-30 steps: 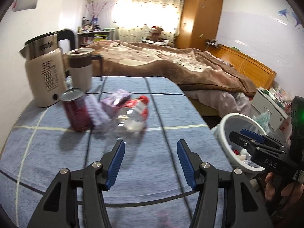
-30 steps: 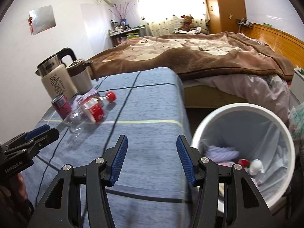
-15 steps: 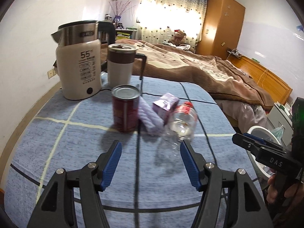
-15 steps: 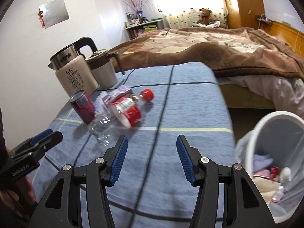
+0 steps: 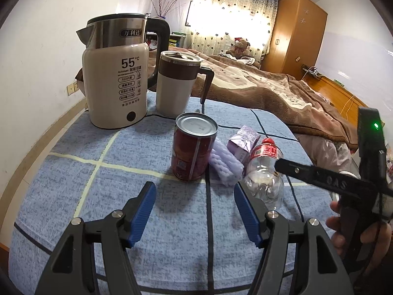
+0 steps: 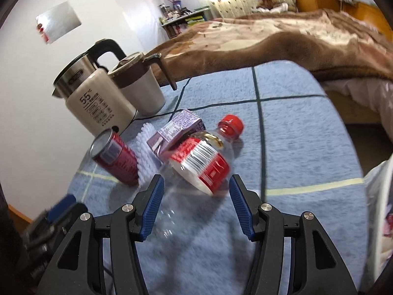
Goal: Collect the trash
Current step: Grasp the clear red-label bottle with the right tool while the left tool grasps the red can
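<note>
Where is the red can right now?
In the left wrist view the red can stands upright mid-table on the blue cloth, in front of the kettle, with purple wrappers on its right.

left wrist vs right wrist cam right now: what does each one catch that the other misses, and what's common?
Left wrist only: the wardrobe, the lit curtained window, the person's hand on the right gripper, seen side-on.

Right wrist only: the bottle's barcode label face-on, the bottle lying between the open right fingers, and a white bin rim at the right edge.

Both: kettle, mug, upright red can, purple carton, ribbed lilac piece, blue tablecloth, bed. The left gripper is open and empty.
</note>
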Demonstrator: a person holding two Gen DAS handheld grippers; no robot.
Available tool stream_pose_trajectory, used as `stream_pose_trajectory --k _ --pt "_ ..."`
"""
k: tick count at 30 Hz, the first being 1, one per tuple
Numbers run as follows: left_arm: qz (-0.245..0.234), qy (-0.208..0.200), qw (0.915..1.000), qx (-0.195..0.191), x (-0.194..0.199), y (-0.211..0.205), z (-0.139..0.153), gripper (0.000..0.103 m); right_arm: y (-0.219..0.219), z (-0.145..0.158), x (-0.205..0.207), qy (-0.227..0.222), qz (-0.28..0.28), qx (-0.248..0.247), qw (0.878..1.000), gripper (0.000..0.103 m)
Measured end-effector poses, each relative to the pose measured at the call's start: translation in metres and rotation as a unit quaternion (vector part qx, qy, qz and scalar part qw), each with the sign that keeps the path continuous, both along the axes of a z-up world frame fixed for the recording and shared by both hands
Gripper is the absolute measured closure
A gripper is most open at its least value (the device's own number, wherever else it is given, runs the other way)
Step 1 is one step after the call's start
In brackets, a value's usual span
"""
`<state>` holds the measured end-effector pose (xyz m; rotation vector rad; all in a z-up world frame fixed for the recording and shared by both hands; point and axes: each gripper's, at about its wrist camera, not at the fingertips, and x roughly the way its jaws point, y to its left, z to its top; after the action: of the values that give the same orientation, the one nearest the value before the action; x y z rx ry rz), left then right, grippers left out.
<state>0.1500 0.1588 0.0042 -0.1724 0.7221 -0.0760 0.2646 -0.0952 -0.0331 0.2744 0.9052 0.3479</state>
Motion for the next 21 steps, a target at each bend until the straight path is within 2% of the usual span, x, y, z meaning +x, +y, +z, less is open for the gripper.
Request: stream_pose_trajectory --k 2,5,18,21 --pt "0.000 0.003 1.0000 -0.001 0.003 0.003 -0.002 0.035 0.004 -0.004 0.010 0.010 -0.005 0.007 1.000 0.035" --pt "0.002 0.009 1.0000 -0.003 0.006 0.007 -0.007 0.035 0.010 -0.007 0.017 0.022 -0.006 0.015 1.000 0.035" --pt "0.002 0.020 0.9997 -0.015 0.021 0.012 -0.013 0.034 0.029 -0.017 0.035 0.049 -0.007 -0.004 0.999 0.029" --pt "0.006 0.023 0.9996 -0.014 0.024 0.013 -0.015 0.034 0.028 -0.022 0.043 0.089 -0.009 0.020 0.996 0.029"
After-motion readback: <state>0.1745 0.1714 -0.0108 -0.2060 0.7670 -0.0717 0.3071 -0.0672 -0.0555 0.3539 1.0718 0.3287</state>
